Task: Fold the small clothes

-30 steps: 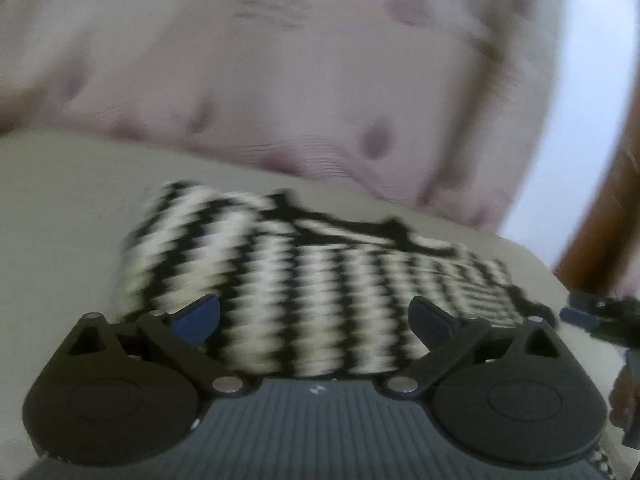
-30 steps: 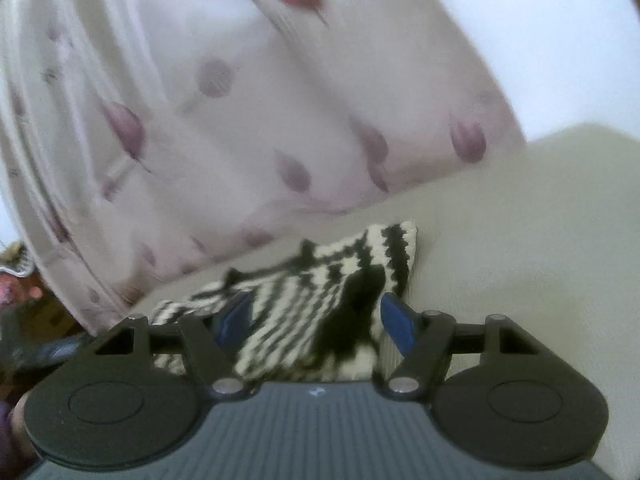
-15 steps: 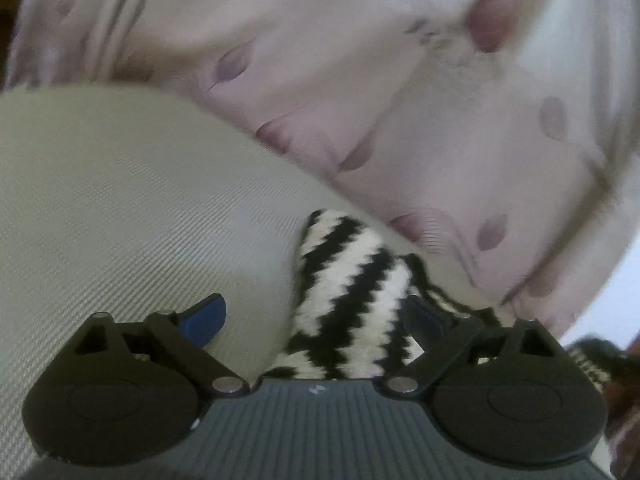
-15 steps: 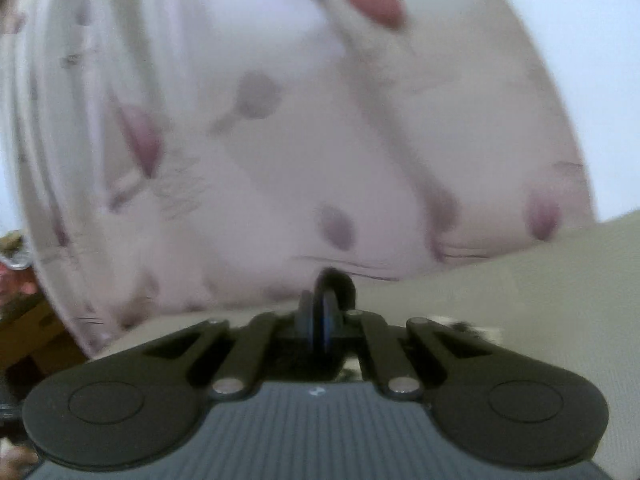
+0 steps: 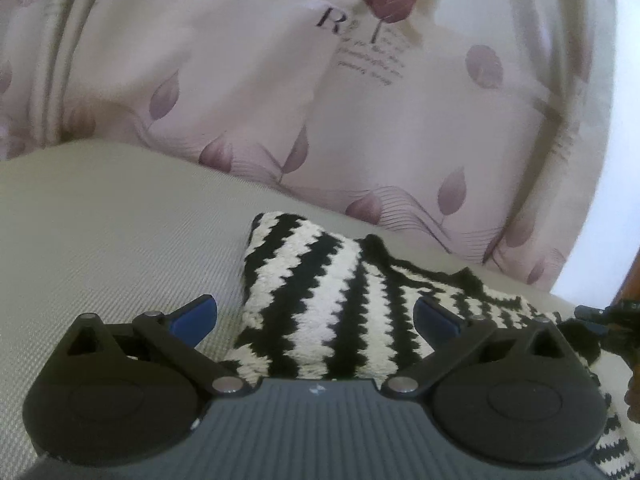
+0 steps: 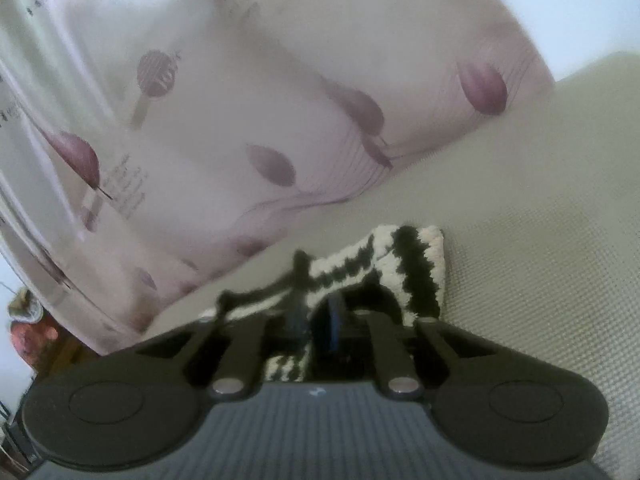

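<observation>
Right gripper (image 6: 316, 320) jaws reopening slightly, narrow, grip unclear | left gripper (image 5: 314, 314) wide open, straddling knit garment (image 5: 320, 304) | soft, light, limp; pinch folded edge.

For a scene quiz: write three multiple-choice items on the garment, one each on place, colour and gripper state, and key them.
1. The garment lies on:
A a beige cushion
B a wooden floor
C a metal tray

2. Its stripes are:
A red and blue
B black and white
C green and yellow

3. The left gripper is:
A shut on the garment
B open
C out of view

Key: 1 A, beige cushion lies under it; 2 B, knit shows black and white bands; 3 B, its blue pads stand wide apart, clear of the fabric.
</observation>
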{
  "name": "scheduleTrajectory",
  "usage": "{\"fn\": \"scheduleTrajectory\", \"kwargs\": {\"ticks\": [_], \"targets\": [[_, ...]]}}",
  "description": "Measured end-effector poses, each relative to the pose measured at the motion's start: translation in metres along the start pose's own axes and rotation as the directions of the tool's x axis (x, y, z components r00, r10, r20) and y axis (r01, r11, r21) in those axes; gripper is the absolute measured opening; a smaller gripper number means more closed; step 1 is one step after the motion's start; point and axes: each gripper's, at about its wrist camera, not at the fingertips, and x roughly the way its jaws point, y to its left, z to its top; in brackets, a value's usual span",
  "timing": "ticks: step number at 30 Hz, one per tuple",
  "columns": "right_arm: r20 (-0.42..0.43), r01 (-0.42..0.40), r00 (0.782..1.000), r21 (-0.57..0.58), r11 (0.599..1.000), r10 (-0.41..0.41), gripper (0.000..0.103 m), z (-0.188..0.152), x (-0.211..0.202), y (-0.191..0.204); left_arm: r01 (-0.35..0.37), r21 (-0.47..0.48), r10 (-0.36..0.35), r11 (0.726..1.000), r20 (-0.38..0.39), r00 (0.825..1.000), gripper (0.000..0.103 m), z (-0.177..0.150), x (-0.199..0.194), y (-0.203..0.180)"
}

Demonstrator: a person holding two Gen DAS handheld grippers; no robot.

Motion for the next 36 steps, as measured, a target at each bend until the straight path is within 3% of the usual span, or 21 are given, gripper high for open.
{"fn": "scheduleTrajectory", "kwargs": {"ticks": [2, 4, 6, 7, 9, 10, 14, 15, 17, 18, 19, 20, 22, 24, 27, 30, 36], "targets": [[-0.021, 0.033, 0.999, -0.03, 0.999, -0.033, 0.05, 0.003, 0.001, 0.005, -0.009, -0.012, 0.009, 1.0, -0.002, 1.0, 0.103, 0.0, -0.002, 0.003], [-0.054, 0.083, 0.995, -0.087, 0.993, -0.087, 0.055, 0.003, 0.008, 0.013, -0.007, -0.008, 0.007, 1.0, 0.002, 1.0, 0.103, 0.0, -0.003, 0.003], [-0.108, 0.177, 0.975, -0.159, 0.971, -0.196, 0.055, 0.0, 0.02, 0.021, -0.011, 0.008, 0.011, 1.0, 0.011, 1.0, 0.103, -0.001, -0.004, 0.0], [-0.116, 0.216, 0.963, -0.2, 0.956, -0.242, 0.054, -0.003, 0.025, 0.025, -0.011, 0.017, 0.011, 1.0, 0.014, 1.0, 0.103, -0.001, -0.005, -0.001], [-0.129, 0.191, 0.965, -0.244, 0.951, -0.227, 0.022, -0.008, 0.029, 0.028, -0.009, 0.036, 0.008, 0.999, 0.022, 1.0, 0.103, -0.001, -0.007, -0.004], [-0.13, 0.179, 0.967, -0.274, 0.945, -0.221, 0.011, -0.012, 0.03, 0.03, -0.012, 0.041, 0.011, 0.999, 0.027, 1.0, 0.103, -0.001, -0.008, -0.005], [-0.003, 0.241, 0.961, -0.469, 0.85, -0.275, 0.011, -0.018, 0.025, 0.066, -0.018, 0.049, 0.016, 0.999, 0.037, 0.999, 0.103, -0.001, -0.009, -0.007], [0.004, 0.224, 0.968, -0.473, 0.852, -0.252, 0.011, -0.014, 0.023, 0.072, -0.023, 0.048, 0.021, 0.999, 0.039, 0.999, 0.103, -0.002, -0.01, -0.007], [0.036, 0.175, 0.984, -0.442, 0.88, -0.177, 0.011, -0.001, 0.019, 0.083, -0.032, 0.045, 0.029, 0.998, 0.05, 0.998, 0.103, -0.002, -0.011, -0.006], [0.067, 0.101, 0.995, -0.408, 0.908, -0.08, 0.011, 0.007, 0.012, 0.09, -0.033, 0.044, 0.031, 0.998, 0.056, 0.998, 0.103, -0.002, -0.012, -0.006], [0.115, 0.002, 0.992, -0.379, 0.925, 0.045, 0.011, 0.015, 0.0, 0.096, -0.035, 0.045, 0.032, 0.998, 0.058, 0.998, 0.103, -0.002, -0.013, -0.006], [0.172, -0.03, 0.98, -0.361, 0.932, 0.098, 0.011, 0.022, -0.008, 0.102, -0.037, 0.046, 0.035, 0.998, 0.057, 0.998, 0.103, -0.002, -0.013, -0.007], [0.249, -0.048, 0.961, -0.268, 0.962, 0.117, 0.011, 0.032, -0.014, 0.096, -0.046, 0.047, 0.043, 0.998, 0.06, 0.997, 0.103, -0.002, -0.013, -0.007], [0.281, 0.006, 0.959, -0.126, 0.992, 0.03, 0.011, 0.031, -0.005, 0.064, -0.048, 0.05, 0.045, 0.998, 0.06, 0.997, 0.103, -0.002, -0.013, -0.007], [0.144, 0.123, 0.981, 0.06, 0.991, -0.131, 0.011, 0.012, 0.022, 0.006, -0.049, 0.054, 0.046, 0.997, 0.049, 0.998, 0.103, -0.001, -0.012, -0.008], [0.085, 0.17, 0.981, 0.054, 0.984, -0.175, 0.011, -0.009, 0.027, -0.015, -0.047, 0.049, 0.045, 0.998, 0.042, 0.998, 0.103, -0.001, -0.011, -0.007], [0.046, 0.172, 0.984, -0.01, 0.985, -0.171, 0.015, 0.0, 0.026, -0.003, -0.054, 0.04, 0.053, 0.998, 0.038, 0.998, 0.103, 0.001, -0.011, -0.005]]}}
